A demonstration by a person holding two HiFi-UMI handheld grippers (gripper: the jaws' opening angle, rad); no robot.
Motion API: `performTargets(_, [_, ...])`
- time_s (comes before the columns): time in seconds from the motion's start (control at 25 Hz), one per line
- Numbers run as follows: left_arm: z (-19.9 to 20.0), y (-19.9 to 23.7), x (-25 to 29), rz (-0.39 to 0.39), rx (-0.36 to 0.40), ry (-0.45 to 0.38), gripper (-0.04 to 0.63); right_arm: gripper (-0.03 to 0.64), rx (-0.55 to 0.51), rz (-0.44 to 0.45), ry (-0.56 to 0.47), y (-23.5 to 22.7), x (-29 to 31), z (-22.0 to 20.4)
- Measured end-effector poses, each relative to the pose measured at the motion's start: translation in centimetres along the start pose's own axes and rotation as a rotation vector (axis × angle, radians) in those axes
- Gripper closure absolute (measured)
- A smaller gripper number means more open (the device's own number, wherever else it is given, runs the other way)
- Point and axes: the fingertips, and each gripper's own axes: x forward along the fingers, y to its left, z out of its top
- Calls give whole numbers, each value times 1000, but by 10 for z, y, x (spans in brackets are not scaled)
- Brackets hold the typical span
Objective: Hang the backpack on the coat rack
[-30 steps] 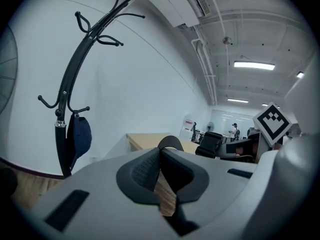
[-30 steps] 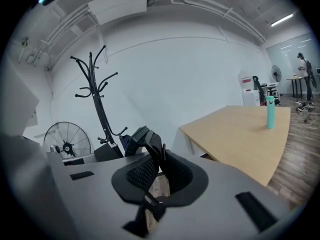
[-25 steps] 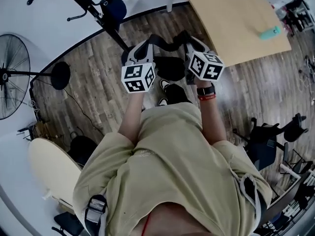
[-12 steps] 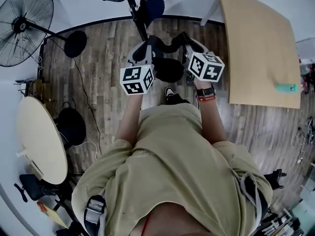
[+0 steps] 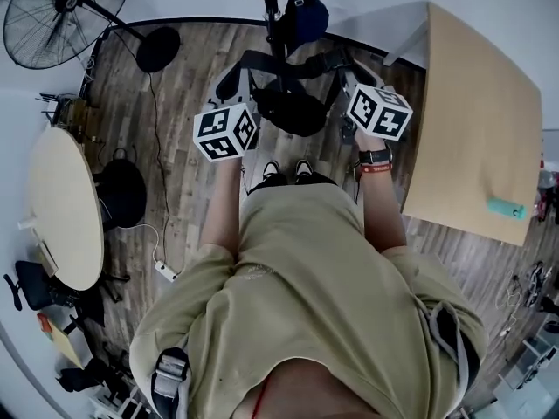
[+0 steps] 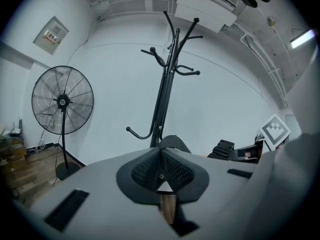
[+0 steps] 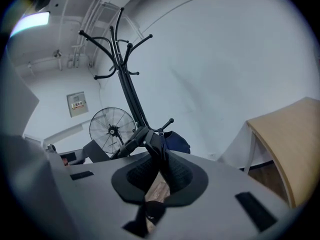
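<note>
**Backpack (image 5: 293,112) carried, not yet hung**

Pinched by its straps (image 6: 174,143) in the left hand-held gripper (image 6: 162,159) and right hand-held gripper (image 7: 156,170), slung between them, facing the coat rack (image 6: 165,89) close ahead. Left: raising a strap onto a hook (image 6: 191,72).

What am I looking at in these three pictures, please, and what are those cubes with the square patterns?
A person holds a two-jaw gripper in each hand; the patterned cubes are part of them. The head view looks down from the person's head at the left gripper, right gripper and the black backpack hanging between them above the wooden floor. The other two pictures come from cameras on the grippers: each shows its jaws shut on a backpack strap, with the coat rack ahead.
</note>
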Motion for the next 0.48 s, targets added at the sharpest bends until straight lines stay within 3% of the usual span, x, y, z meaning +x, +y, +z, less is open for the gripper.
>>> performTargets(0.48, [19, 65, 27, 50, -47, -9, 571, 571, 38, -2, 6, 1, 55, 15])
